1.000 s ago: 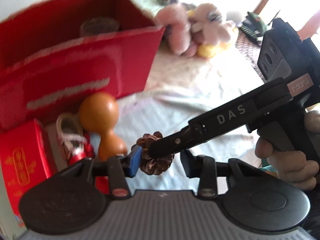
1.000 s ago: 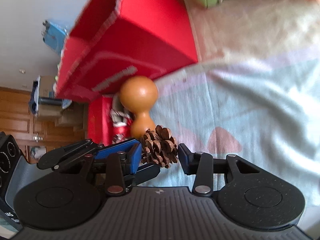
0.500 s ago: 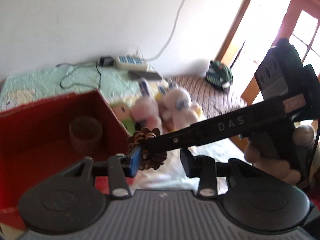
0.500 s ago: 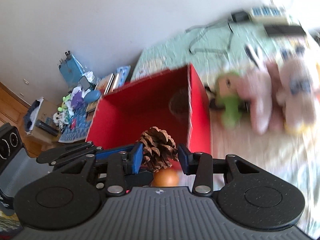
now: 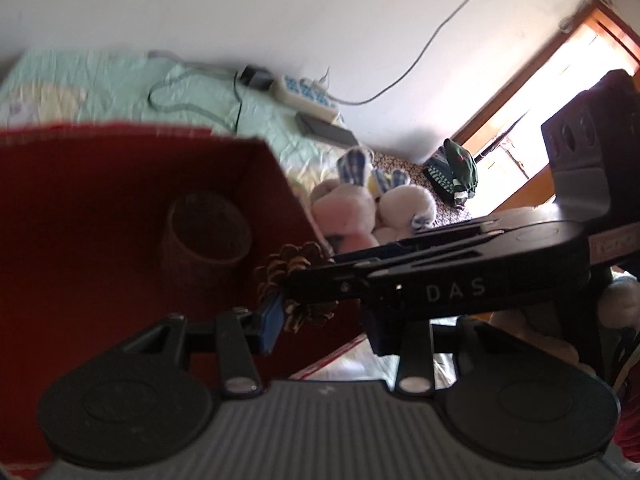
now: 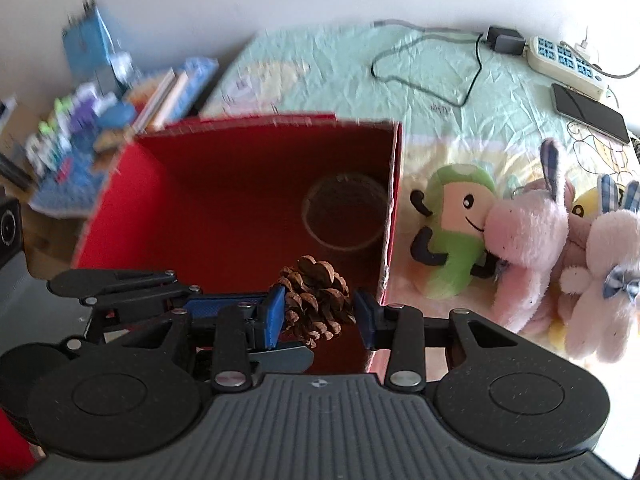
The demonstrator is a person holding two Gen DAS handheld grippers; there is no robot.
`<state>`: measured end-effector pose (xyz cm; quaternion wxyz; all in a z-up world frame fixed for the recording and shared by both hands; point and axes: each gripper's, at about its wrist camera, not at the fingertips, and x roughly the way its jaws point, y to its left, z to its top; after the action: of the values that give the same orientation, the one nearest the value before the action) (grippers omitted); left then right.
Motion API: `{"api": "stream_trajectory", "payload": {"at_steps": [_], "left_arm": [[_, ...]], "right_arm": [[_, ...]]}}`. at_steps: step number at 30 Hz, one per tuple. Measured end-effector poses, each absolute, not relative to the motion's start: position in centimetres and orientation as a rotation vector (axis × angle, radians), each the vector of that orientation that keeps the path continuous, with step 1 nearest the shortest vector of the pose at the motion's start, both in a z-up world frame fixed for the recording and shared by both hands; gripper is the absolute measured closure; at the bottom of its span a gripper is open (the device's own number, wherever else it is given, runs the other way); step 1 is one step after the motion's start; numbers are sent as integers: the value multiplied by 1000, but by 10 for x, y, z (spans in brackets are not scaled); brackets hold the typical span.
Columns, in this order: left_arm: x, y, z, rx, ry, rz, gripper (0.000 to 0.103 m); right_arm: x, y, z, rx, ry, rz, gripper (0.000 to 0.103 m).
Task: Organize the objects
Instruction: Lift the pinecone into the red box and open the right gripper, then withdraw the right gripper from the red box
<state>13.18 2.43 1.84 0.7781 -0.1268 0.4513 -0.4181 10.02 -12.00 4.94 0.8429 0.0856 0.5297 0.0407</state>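
- The pine cone (image 6: pixel 316 300) is being clamped between the pads of the right gripper (image 6: pixel 320 312), with the left gripper (image 5: pixel 320 320) clenched on its near side.
- It is being held over the red box (image 6: pixel 248 200), just short of the woven cup (image 6: pixel 344 216), probably for dropping inside.

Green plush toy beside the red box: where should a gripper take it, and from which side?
Probably the lower body of the green plush toy, coming from above: it lies flat, face up, and the pink rabbit crowds its head; the lower end looks freer.
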Motion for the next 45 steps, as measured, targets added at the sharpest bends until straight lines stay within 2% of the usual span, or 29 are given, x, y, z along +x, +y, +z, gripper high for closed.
{"api": "stream_trajectory", "payload": {"at_steps": [13, 19, 24, 26, 34, 45], "left_arm": [[142, 16, -11, -241, 1071, -890, 63], [143, 17, -11, -231, 1078, -891, 63], [146, 17, -15, -220, 1096, -874, 63], [147, 17, -16, -220, 1100, -870, 63], [149, 25, -16, -221, 1095, -842, 63], [134, 24, 10, -46, 997, -656, 60]], "right_arm": [[133, -85, 27, -78, 1297, 88, 62], [141, -86, 26, -89, 1345, 101, 62], [142, -83, 28, -124, 1322, 94, 54], [141, -84, 29, -118, 1310, 96, 54], [136, -96, 30, -32, 1242, 78, 63], [116, -103, 32, 60, 1120, 44, 64]]}}
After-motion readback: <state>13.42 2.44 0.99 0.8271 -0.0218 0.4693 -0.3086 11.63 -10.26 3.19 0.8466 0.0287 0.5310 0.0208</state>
